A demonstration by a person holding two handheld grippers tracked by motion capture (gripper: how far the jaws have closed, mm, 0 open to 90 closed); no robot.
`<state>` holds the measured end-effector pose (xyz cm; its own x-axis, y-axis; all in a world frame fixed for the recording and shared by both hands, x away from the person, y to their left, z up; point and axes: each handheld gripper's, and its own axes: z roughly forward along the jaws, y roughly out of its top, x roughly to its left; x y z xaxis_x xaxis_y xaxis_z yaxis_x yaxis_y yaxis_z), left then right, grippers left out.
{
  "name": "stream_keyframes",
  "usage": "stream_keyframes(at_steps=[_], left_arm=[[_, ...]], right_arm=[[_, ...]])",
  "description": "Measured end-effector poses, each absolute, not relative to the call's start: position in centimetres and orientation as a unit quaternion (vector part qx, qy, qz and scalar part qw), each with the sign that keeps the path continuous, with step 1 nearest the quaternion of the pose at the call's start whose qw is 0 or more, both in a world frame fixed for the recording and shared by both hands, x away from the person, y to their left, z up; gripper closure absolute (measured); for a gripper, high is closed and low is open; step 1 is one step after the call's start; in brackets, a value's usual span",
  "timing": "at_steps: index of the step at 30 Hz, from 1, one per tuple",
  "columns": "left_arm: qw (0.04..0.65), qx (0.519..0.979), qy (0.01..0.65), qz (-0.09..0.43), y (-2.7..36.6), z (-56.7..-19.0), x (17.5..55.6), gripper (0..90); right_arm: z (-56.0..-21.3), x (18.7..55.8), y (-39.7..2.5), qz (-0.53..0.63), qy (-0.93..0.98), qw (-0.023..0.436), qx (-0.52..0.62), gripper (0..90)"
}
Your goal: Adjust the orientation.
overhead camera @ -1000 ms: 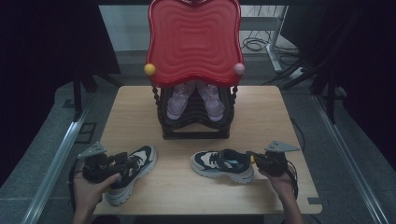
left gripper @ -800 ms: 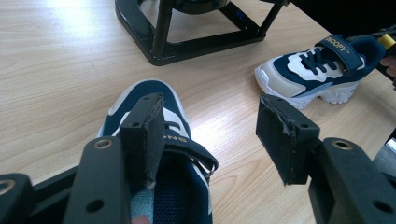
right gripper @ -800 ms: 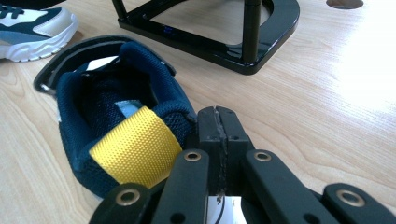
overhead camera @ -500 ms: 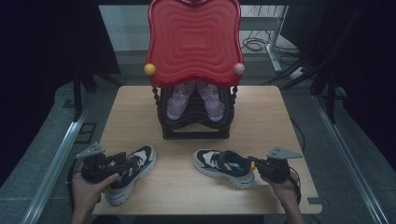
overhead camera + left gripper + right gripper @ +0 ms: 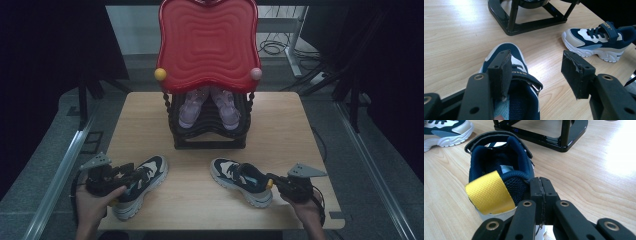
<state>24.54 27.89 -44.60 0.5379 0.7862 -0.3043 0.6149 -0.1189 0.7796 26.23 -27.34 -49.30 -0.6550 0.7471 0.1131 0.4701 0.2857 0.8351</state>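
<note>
Two navy-and-white children's sneakers lie on the wooden table. The left sneaker points away toward the rack. My left gripper is open over it, one jaw at the strap and shoe opening, the other over bare table. The right sneaker has a yellow heel tab. At that heel my right gripper is shut, pads together, pressed against the collar's side with nothing seen between them.
A black shoe rack with a red wavy top stands at the table's back middle. Lilac shoes sit inside it. A dark floor with cables surrounds the table.
My right gripper drew back a little toward the near edge, and the right sneaker shifted slightly with it. The left gripper and its sneaker stayed put.
</note>
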Motion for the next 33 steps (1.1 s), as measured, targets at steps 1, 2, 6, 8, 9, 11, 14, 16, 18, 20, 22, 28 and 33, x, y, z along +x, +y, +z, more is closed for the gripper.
stream_keyframes(at_steps=[1,2,6,8,9,11,14,16,18,20,22,28,33], left_arm=[[0.467,0.742,0.472,0.092,27.9,-44.6,24.5,41.8],[0.467,0.742,0.472,0.092,27.9,-44.6,24.5,41.8],[0.467,0.742,0.472,0.092,27.9,-44.6,24.5,41.8],[0.467,0.742,0.472,0.092,27.9,-44.6,24.5,41.8],[0.467,0.742,0.472,0.092,27.9,-44.6,24.5,41.8],[0.467,0.742,0.472,0.092,27.9,-44.6,24.5,41.8],[0.467,0.742,0.472,0.092,27.9,-44.6,24.5,41.8],[0.467,0.741,0.473,0.093,27.9,-44.6,24.5,41.8],[0.468,0.741,0.473,0.093,27.9,-44.6,24.5,41.8],[0.467,0.741,0.473,0.093,27.9,-44.6,24.5,41.8],[0.467,0.742,0.473,0.092,27.9,-44.6,24.5,41.8],[0.467,0.742,0.473,0.092,27.9,-44.6,24.5,41.8],[0.467,0.741,0.473,0.093,28.0,-44.6,24.5,41.8]], right_arm=[[-49.3,26.1,-27.3,0.456,0.787,0.151,0.387,89.6],[-49.3,26.0,-27.3,0.456,0.787,0.151,0.386,89.6],[-49.3,25.4,-27.3,0.456,0.788,0.151,0.385,89.6],[-49.3,25.2,-27.3,0.454,0.789,0.153,0.384,89.6],[-49.3,25.0,-27.3,0.454,0.789,0.153,0.384,89.6],[-49.3,24.8,-27.3,0.455,0.79,0.152,0.383,89.6],[-49.2,24.4,-27.3,0.456,0.791,0.149,0.38,89.6],[-49.2,24.2,-27.4,0.457,0.79,0.151,0.38,89.5],[-49.1,24.0,-27.4,0.458,0.789,0.152,0.38,89.6],[-49.1,23.8,-27.4,0.458,0.79,0.152,0.379,89.6],[-49.1,23.7,-27.4,0.458,0.791,0.151,0.378,89.6],[-49.0,23.3,-27.3,0.458,0.792,0.151,0.375,89.6],[-49.0,23.0,-27.2,0.458,0.794,0.15,0.371,89.6]])
